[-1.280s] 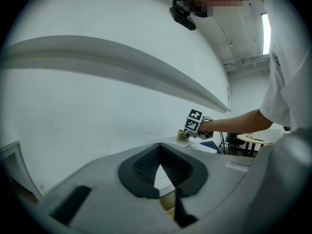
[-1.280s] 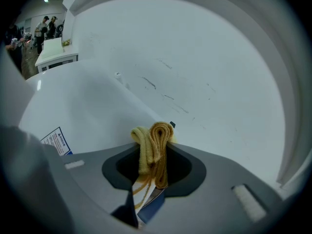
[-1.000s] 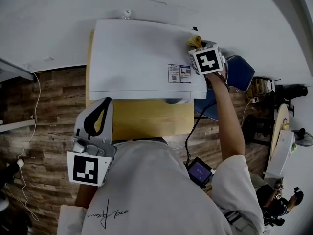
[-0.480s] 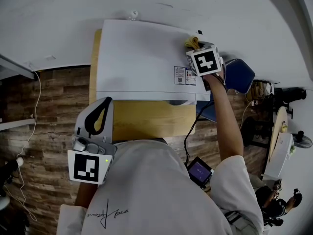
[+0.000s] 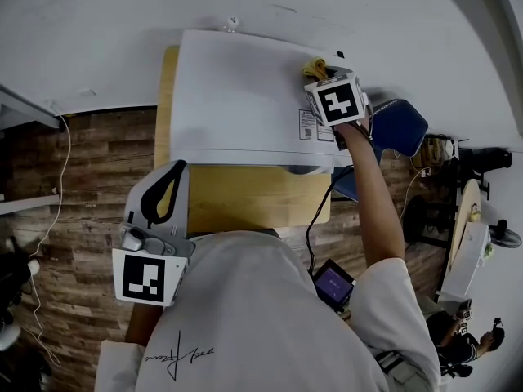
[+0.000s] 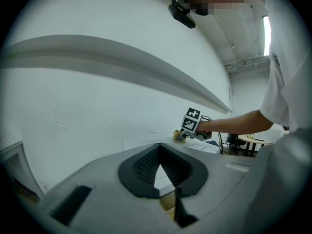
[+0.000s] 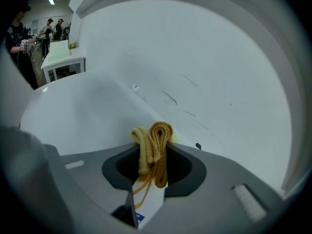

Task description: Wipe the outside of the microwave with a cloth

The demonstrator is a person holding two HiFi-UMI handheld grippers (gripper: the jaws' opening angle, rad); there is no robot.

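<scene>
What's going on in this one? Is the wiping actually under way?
Yes, it looks under way. A person stands over a white microwave that sits on a wooden table. The right gripper is shut on a bunched yellow cloth, held against the microwave's top near its far right corner, close to the wall. The left gripper is shut with nothing in it and is held back by the person's body, away from the microwave.
</scene>
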